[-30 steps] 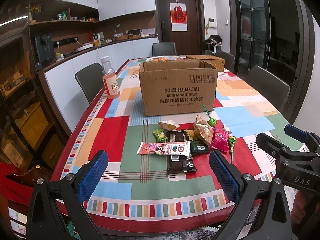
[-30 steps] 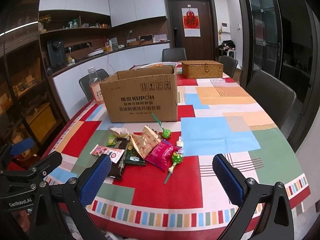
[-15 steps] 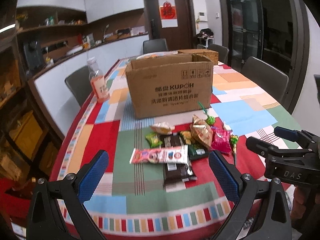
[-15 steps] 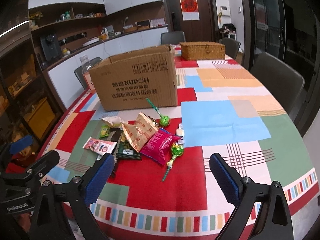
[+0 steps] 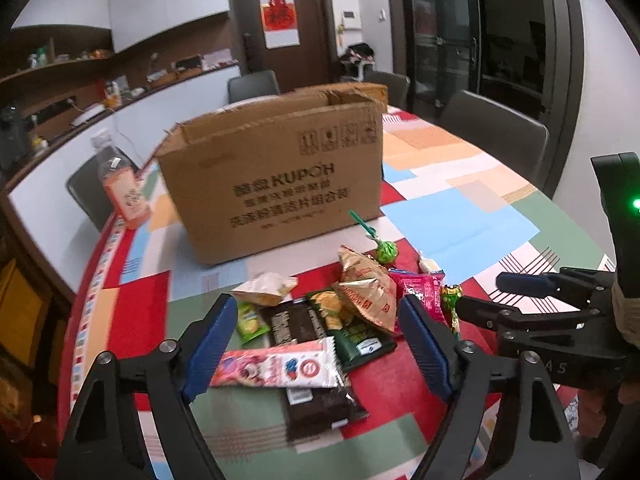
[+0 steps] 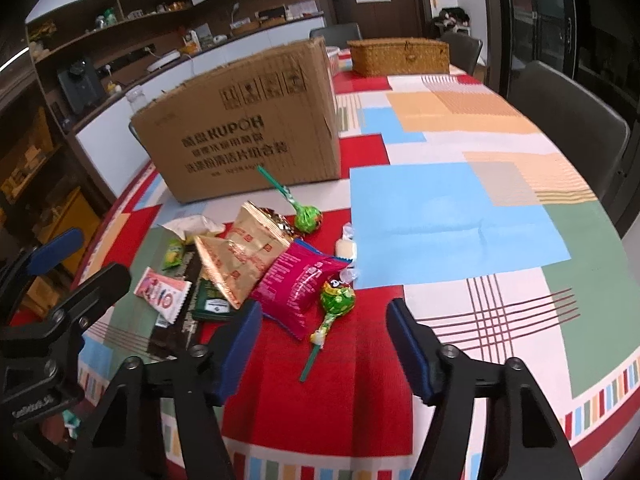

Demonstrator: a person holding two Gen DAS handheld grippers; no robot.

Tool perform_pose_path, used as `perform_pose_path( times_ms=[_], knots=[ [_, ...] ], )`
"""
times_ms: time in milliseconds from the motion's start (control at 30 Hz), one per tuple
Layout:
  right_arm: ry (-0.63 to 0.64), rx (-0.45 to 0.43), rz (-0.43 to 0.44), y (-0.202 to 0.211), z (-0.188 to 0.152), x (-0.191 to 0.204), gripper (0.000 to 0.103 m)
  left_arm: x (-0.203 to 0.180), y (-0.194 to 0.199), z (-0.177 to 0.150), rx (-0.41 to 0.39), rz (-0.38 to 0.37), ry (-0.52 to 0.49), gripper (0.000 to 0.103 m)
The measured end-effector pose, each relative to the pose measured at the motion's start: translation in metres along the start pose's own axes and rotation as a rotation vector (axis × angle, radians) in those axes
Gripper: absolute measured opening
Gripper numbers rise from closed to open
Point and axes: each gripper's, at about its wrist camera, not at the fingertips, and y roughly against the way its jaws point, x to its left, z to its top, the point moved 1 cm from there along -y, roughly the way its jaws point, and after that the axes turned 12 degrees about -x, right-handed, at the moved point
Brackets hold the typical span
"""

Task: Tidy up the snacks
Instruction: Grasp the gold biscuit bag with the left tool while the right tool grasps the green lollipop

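A pile of snacks lies on the patchwork tablecloth before an open cardboard box (image 5: 276,184) (image 6: 244,136). My left gripper (image 5: 316,348) is open, low over a pink-white wafer pack (image 5: 280,368), a dark chocolate pack (image 5: 316,400) and a gold bag (image 5: 368,292). My right gripper (image 6: 324,344) is open, just short of a green lollipop (image 6: 336,300) and a magenta bag (image 6: 296,284). The gold bag (image 6: 240,256) and a second lollipop (image 6: 306,218) lie beyond.
A pink drink bottle (image 5: 124,192) stands left of the box. A wicker basket (image 6: 400,56) sits at the far end of the table. Grey chairs (image 6: 572,120) stand around the table. The table edge (image 6: 320,460) runs just below my grippers.
Both grippers have moved forward and down toward the snack pile, which now looks much larger. Both stay open. The snacks have not moved.
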Motion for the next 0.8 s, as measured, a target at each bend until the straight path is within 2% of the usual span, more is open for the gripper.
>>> perform_pose_path(
  times_ms=[300, 367, 633, 800],
  knots=[
    [-0.018, 0.077, 0.001, -0.026, -0.001, -0.005, 0.044, -0.007, -0.05, 0.003, 0.085, -0.112, 0.012, 0.069],
    [-0.027, 0.096, 0.004, -0.031, -0.002, -0.006, 0.043, -0.008, -0.059, 0.003, 0.105, -0.138, 0.024, 0.067],
    [-0.03, 0.131, 0.008, -0.043, -0.002, -0.006, 0.037, -0.009, -0.09, -0.002, 0.189, -0.178, 0.056, 0.063],
    [-0.031, 0.147, 0.003, -0.05, -0.002, -0.008, 0.031, -0.008, -0.103, -0.005, 0.233, -0.208, 0.088, 0.056]
  ],
)
